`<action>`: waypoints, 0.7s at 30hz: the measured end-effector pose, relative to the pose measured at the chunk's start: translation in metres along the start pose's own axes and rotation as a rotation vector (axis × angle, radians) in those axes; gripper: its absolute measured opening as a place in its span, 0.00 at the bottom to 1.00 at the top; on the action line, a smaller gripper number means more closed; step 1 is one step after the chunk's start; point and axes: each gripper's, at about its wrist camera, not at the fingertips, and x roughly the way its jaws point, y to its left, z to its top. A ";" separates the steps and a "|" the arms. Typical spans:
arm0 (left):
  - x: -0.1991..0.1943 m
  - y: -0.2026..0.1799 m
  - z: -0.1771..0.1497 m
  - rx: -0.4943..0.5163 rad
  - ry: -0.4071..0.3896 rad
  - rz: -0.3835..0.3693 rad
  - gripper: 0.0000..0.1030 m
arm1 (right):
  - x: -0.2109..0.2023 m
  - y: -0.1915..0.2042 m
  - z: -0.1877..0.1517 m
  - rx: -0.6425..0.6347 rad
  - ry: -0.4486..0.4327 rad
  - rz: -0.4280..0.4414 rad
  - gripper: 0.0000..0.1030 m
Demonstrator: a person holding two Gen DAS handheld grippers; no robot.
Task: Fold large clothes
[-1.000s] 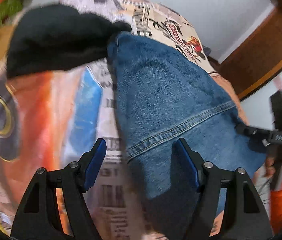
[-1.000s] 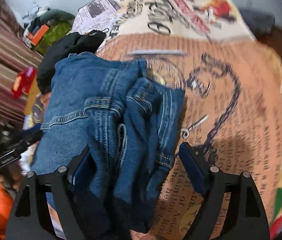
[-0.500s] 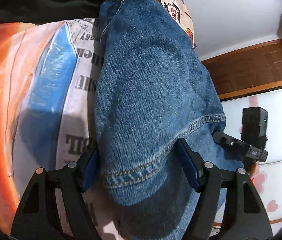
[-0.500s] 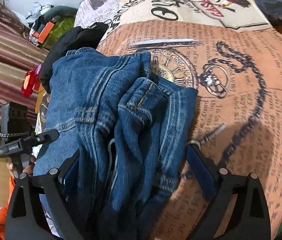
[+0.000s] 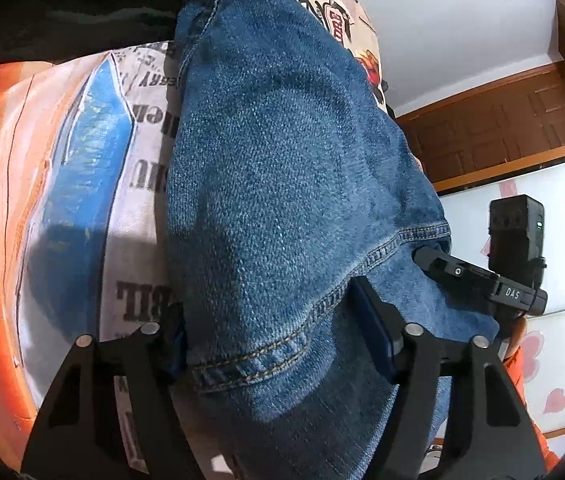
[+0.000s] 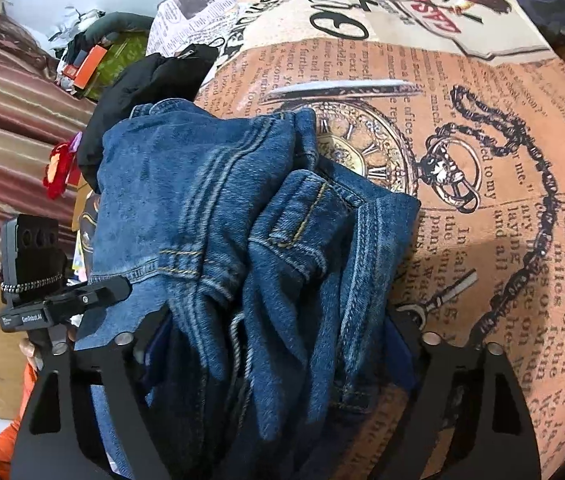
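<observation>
On the printed bedspread (image 6: 482, 160), a pair of blue jeans (image 6: 210, 208) lies folded into a thick bundle, its far end touching a black garment (image 6: 150, 84) toward the head of the spread. Left gripper (image 5: 270, 328): jaws set wide, straddling the hemmed edge of the jeans, with denim bulging between the fingers; no firm pinch is evident. Right gripper (image 6: 278, 344): jaws likewise wide, bracketing the bunched waistband side of the jeans, several loose layers heaped between them. Each tool appears at the jeans' edge in the other's view. Risk, as judged: with jaws this wide around so many layers, closing may catch only the upper folds; lifting would then let the lower layers slide out and the bundle unfold, or drag the black garment along.
</observation>
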 end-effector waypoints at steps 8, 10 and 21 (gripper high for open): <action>-0.021 -0.017 0.000 0.040 -0.029 0.005 0.43 | -0.013 0.024 -0.004 -0.042 -0.050 -0.063 0.40; -0.031 -0.024 -0.001 0.059 -0.033 -0.007 0.40 | -0.018 0.032 -0.004 -0.043 -0.050 -0.066 0.36; -0.109 -0.058 -0.004 0.205 -0.164 0.084 0.38 | -0.038 0.093 0.001 -0.132 -0.121 -0.029 0.31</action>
